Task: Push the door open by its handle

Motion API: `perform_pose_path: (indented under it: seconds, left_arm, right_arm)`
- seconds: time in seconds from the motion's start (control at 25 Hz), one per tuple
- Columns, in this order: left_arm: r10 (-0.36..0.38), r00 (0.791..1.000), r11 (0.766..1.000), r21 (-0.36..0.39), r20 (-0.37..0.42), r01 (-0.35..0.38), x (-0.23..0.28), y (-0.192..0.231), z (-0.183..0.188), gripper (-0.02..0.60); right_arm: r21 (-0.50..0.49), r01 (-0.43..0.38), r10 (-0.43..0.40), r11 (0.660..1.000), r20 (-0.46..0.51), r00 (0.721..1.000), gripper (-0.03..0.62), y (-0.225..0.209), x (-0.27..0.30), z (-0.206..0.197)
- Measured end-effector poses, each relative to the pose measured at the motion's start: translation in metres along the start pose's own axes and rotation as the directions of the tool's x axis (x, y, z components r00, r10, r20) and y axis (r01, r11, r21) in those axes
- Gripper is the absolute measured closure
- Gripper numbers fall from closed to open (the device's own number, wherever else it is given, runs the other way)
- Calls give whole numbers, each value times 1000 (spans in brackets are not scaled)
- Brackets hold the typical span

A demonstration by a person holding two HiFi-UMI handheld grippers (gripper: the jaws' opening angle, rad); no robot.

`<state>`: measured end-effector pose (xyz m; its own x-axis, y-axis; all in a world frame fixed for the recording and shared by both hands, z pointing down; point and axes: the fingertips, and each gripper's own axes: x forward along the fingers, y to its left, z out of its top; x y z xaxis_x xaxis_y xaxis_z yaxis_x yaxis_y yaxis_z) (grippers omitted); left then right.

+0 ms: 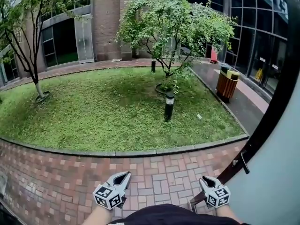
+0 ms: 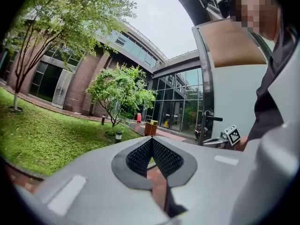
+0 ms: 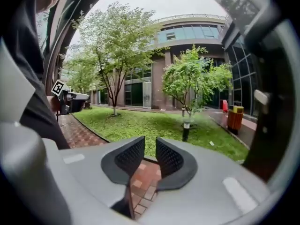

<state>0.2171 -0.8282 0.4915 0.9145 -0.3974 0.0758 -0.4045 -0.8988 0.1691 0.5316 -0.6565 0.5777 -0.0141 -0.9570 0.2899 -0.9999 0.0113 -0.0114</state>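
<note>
The right gripper [image 3: 150,143] is held with jaws parted and nothing gripped; only brick paving [image 3: 140,172] is seen through the gap. The door handle [image 1: 242,162] is found ahead and right of them, untouched. The left gripper [image 2: 152,140] is clenched empty, with the handle well off to its right.

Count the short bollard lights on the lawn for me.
2. One bollard light stands on the lawn in front of the central tree; the other is at its far edge, beside the far path. Others may be hidden behind the foliage.
</note>
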Motion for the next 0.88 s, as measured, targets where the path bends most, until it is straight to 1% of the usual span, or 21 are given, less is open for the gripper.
perform_pose_path:
  seconds: [0.12, 0.2, 0.32, 0.44, 0.56, 0.68, 0.88]
  left_arm:
    - [22, 1000, 1000, -8, 10, -22, -2, 0, 3, 588]
    - [38, 999, 999, -11, 13, -38, -7, 1, 0, 588]
    - [78, 997, 997, -17, 15, -78, -22, 10, -7, 588]
    - [116, 993, 993, -31, 16, -116, -39, 19, -9, 588]
    - [137, 990, 990, -46, 16, -136, -51, 23, -11, 588]
    - [138, 990, 989, -56, 21, -137, -59, 25, -14, 588]
    - [119, 993, 991, -58, 15, -118, -68, 31, -15, 588]
  right_arm:
    - [-44, -55, 57, 998, 46, 997, 520, 16, 30, 41]
    - [-82, -95, 100, 992, 52, 994, 520, 29, 41, 52]
    - [-109, -137, 141, 985, 36, 989, 520, 44, 53, 45]
    - [-80, -145, 148, 986, 26, 989, 520, 45, 58, 41]
    - [-71, -146, 148, 987, 25, 989, 520, 46, 55, 46]
    - [-82, -159, 162, 984, 30, 986, 520, 55, 56, 51]
    - [-74, -182, 185, 980, 32, 982, 520, 75, 61, 55]
